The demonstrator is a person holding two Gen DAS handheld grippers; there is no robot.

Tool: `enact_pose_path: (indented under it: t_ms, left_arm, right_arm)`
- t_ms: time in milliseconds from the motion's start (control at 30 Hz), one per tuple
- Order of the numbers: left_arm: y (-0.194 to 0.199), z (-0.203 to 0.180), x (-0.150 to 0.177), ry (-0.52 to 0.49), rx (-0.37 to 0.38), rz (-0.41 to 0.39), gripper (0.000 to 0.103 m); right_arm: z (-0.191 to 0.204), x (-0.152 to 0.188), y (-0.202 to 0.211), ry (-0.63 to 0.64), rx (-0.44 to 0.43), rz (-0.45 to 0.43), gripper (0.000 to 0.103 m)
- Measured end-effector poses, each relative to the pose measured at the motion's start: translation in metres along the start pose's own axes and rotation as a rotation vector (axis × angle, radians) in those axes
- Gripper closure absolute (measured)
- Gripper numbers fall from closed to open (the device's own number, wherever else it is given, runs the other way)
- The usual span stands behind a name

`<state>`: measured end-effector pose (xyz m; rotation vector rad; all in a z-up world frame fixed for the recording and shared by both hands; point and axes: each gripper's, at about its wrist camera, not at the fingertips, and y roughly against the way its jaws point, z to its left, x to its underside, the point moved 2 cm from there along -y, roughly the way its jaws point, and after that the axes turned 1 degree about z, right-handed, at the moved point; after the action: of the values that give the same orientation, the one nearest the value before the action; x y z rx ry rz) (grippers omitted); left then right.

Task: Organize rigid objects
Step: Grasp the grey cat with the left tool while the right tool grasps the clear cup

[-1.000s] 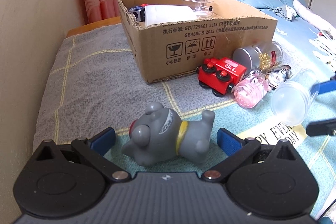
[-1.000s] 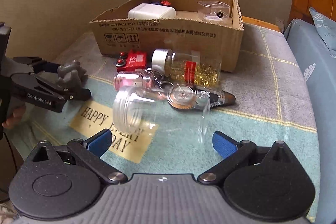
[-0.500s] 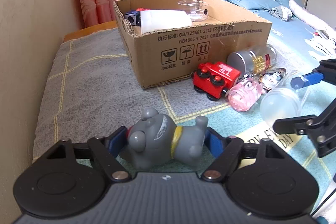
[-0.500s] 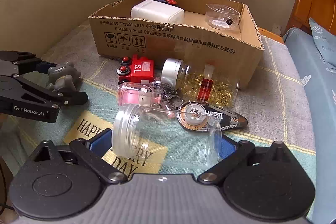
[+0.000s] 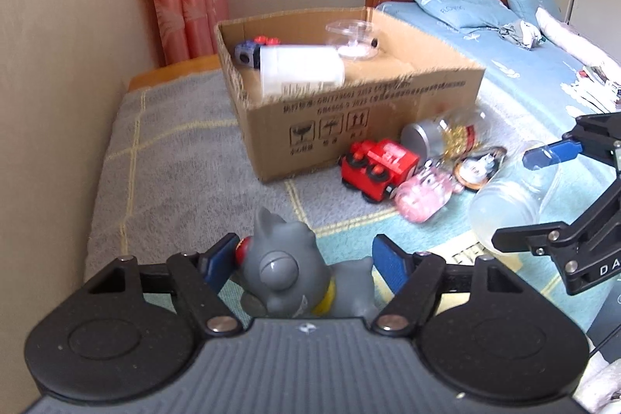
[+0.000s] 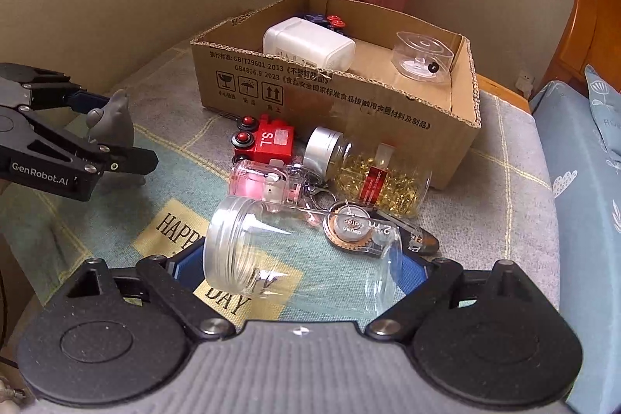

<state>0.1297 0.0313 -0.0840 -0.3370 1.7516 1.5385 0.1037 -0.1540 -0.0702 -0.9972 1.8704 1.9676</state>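
On a blanket-covered bed, both grippers are at the pick-up step of sorting loose items into the box [image 6: 330,103].

Left: the left gripper [image 5: 304,255], its jaws having just been closing, clamps the grey dog [image 5: 287,270], one blue pad at the snout end and the other at the rear leg. In the right wrist view the toy appears tipped upward in that grip, apparently clear of the blanket [image 6: 163,103].

Centre: the right gripper [image 6: 302,266], its jaws likewise having just been closing, grips one empty clear jar [image 6: 295,251] end to end, mouth toward the left pad.

The likely next move is to carry each item over the near wall of the box and release it on bare cardboard, clear of what already lies inside. The jar looks smooth, so a slip is possible.

Count, left to right:
- Outside the box: one dog, one red train [image 6: 268,142], one pink bottle [image 6: 260,183], one clear jar, one correction tape [image 6: 365,231], one jar of gold pins [image 6: 368,169].
- Inside the box: one white container [image 6: 308,45], one clear round case [image 6: 423,59], and a dark toy with red knobs [image 6: 324,20], largely hidden.
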Motion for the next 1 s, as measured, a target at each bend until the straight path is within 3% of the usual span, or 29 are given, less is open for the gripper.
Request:
enact_pose_path:
  t_ms: [267, 533, 800, 900, 1000]
  left_arm:
    - [0.023, -0.01, -0.022, -0.031, -0.016, -0.05, 0.029]
    - [0.035, -0.022, -0.082, -0.106, -0.041, -0.164, 0.029]
    - [0.004, -0.018, -0.138, -0.042, -0.042, -0.181, 0.029]
    - [-0.01, -0.014, -0.141, -0.001, -0.065, -0.192, 0.023]
    - [-0.013, -0.013, -0.133, 0.035, -0.063, -0.195, 0.008]
  right_arm:
    - [-0.007, -0.01, 0.023, 0.045, -0.015, -0.05, 0.007]
    - [-0.023, -0.033, 0.043, 0.078, 0.004, -0.124, 0.007]
    - [-0.041, -0.056, 0.053, 0.088, 0.051, -0.181, 0.007]
    - [-0.046, -0.062, 0.052, 0.084, 0.058, -0.189, 0.007]
    - [-0.051, -0.068, 0.05, 0.082, 0.06, -0.192, 0.007]
